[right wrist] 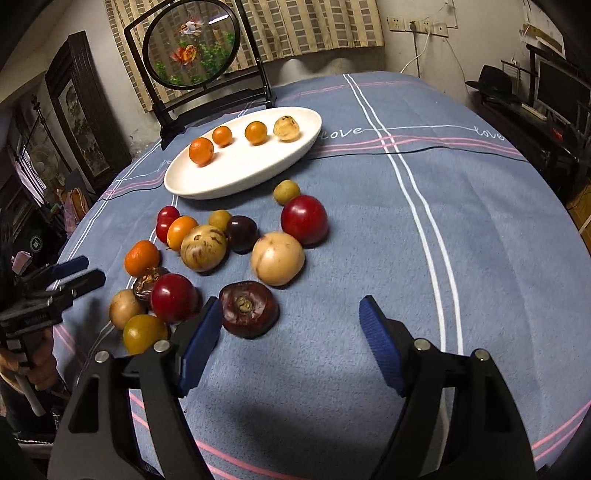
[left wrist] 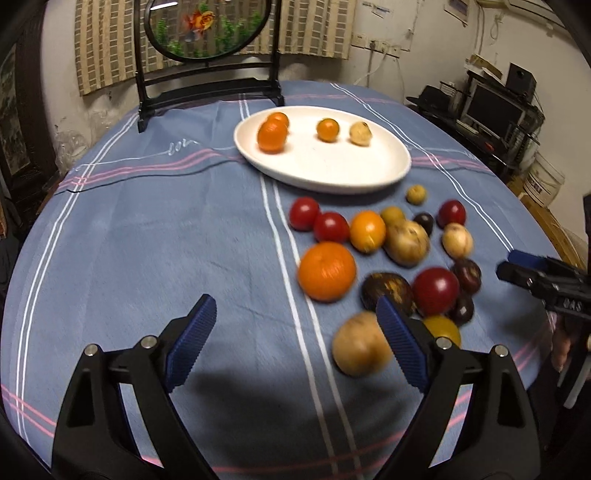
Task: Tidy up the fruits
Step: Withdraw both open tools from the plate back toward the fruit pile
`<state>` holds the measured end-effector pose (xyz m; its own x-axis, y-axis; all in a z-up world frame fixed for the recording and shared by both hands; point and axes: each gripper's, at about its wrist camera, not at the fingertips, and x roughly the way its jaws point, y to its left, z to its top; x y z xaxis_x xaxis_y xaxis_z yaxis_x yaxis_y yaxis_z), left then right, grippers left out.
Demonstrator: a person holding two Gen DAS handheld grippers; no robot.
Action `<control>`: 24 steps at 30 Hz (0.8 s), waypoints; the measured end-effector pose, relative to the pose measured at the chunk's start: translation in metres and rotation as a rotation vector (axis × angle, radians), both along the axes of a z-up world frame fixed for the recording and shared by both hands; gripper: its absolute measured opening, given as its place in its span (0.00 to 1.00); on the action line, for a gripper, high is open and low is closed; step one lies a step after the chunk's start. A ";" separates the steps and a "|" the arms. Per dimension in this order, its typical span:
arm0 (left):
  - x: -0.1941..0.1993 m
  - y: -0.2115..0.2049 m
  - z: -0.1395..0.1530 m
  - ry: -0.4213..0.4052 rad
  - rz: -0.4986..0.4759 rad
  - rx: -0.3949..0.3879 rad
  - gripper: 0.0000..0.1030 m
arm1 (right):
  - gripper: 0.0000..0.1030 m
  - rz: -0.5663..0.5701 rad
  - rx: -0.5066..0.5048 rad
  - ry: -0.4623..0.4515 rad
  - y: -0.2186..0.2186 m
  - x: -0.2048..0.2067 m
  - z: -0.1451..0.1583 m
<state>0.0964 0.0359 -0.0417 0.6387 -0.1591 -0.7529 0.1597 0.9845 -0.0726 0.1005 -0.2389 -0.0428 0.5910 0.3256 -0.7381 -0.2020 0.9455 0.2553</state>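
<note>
A white oval plate (left wrist: 332,173) (right wrist: 207,184) holds three orange fruits (left wrist: 272,136) (right wrist: 201,150) and a pale fruit (left wrist: 361,133) (right wrist: 286,128). Several red, orange, tan and dark fruits lie in a cluster on the blue cloth in front of it, among them a big orange (left wrist: 327,271) (right wrist: 142,258) and a dark fruit (right wrist: 248,308). My left gripper (left wrist: 295,317) is open and empty, low over the cloth just before the cluster; it also shows in the right wrist view (right wrist: 79,271). My right gripper (right wrist: 290,314) is open and empty, its left finger beside the dark fruit; it also shows in the left wrist view (left wrist: 511,266).
A round goldfish screen on a black stand (left wrist: 207,33) (right wrist: 192,44) stands behind the plate. The round table's edge (left wrist: 535,206) curves on the right, with shelves and a monitor (left wrist: 491,107) beyond. Bare cloth (left wrist: 147,240) (right wrist: 480,240) lies beside the cluster.
</note>
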 end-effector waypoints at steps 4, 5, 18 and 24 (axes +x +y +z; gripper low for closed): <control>-0.007 -0.008 -0.005 0.019 -0.029 0.004 0.87 | 0.74 0.001 0.015 -0.004 0.000 -0.002 0.001; -0.008 -0.010 -0.007 0.025 -0.038 0.007 0.87 | 0.74 0.003 0.020 -0.006 0.000 -0.002 0.001; -0.006 -0.032 -0.030 0.084 -0.091 0.054 0.80 | 0.74 0.015 0.070 0.001 0.001 -0.002 0.002; -0.004 -0.038 -0.035 0.082 -0.124 0.051 0.54 | 0.74 0.030 0.048 -0.007 0.006 -0.003 0.003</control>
<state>0.0925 -0.0018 -0.0768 0.5527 -0.1931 -0.8107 0.2755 0.9604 -0.0409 0.0975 -0.2331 -0.0396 0.5852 0.3779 -0.7174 -0.2320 0.9258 0.2985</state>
